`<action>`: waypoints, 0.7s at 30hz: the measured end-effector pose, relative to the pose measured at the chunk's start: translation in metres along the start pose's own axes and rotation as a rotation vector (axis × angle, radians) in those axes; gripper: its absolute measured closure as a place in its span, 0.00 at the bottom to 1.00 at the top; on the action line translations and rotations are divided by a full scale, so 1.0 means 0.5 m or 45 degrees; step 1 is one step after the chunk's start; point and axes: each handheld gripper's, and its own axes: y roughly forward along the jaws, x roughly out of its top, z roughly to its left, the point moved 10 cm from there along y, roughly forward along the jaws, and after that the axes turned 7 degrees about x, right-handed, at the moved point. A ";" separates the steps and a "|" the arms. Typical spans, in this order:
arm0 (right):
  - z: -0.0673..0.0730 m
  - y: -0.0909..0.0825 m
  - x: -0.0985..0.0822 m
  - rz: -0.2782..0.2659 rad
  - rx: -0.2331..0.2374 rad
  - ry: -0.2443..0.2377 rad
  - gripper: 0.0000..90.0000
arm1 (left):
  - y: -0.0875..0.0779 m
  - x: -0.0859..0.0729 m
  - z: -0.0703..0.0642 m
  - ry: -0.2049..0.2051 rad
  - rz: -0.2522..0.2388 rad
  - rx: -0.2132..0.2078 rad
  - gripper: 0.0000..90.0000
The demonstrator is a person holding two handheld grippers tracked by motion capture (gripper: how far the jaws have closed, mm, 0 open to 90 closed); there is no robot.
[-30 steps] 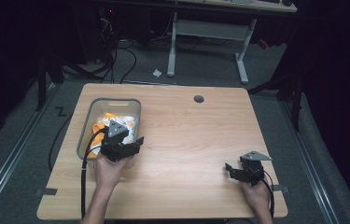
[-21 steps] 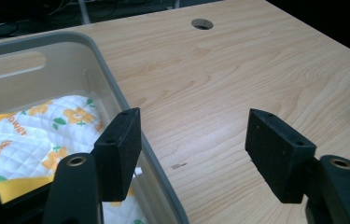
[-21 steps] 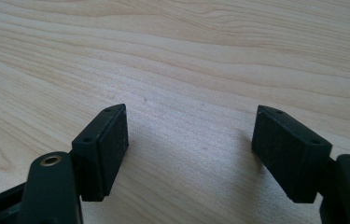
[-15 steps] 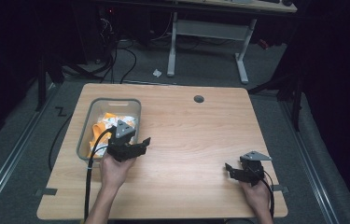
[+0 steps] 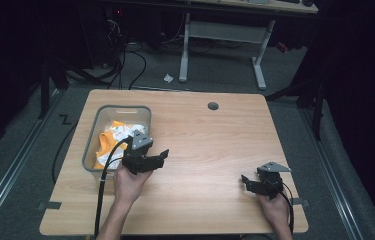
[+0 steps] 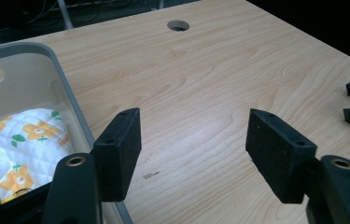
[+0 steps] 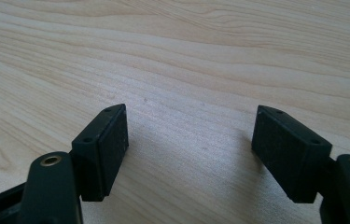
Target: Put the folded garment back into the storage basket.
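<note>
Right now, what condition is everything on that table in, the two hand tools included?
Left tool: jaws wide open, nothing between them, beside the bin.
Right tool: jaws open, empty, over bare table.
Bin: upright, no lid, at the table's left side.
Flowered cloth: crumpled inside the bin.
Table: bare wood with one round hole at the far edge.

Quilted cloth (image 6: 21,140), translucent plastic bin (image 6: 65,81); wood-grain table (image 6: 210,74)

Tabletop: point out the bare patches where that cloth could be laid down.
The table is bare from the bin rightward to its right edge, between the cable hole and both grippers. Crowded spots: the bin with the floral cloth, the left gripper, the right gripper.
</note>
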 end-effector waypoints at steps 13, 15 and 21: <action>0.000 0.000 0.000 0.000 0.000 0.000 0.30 | 0.009 -0.002 -0.036 -0.016 -0.003 -0.083 0.40; 0.000 0.000 0.000 0.000 0.000 0.000 0.30 | 0.013 -0.003 -0.043 -0.021 0.000 -0.098 0.40; 0.000 0.000 0.000 0.000 0.000 0.000 0.30 | 0.023 -0.011 -0.060 -0.005 0.022 -0.127 0.40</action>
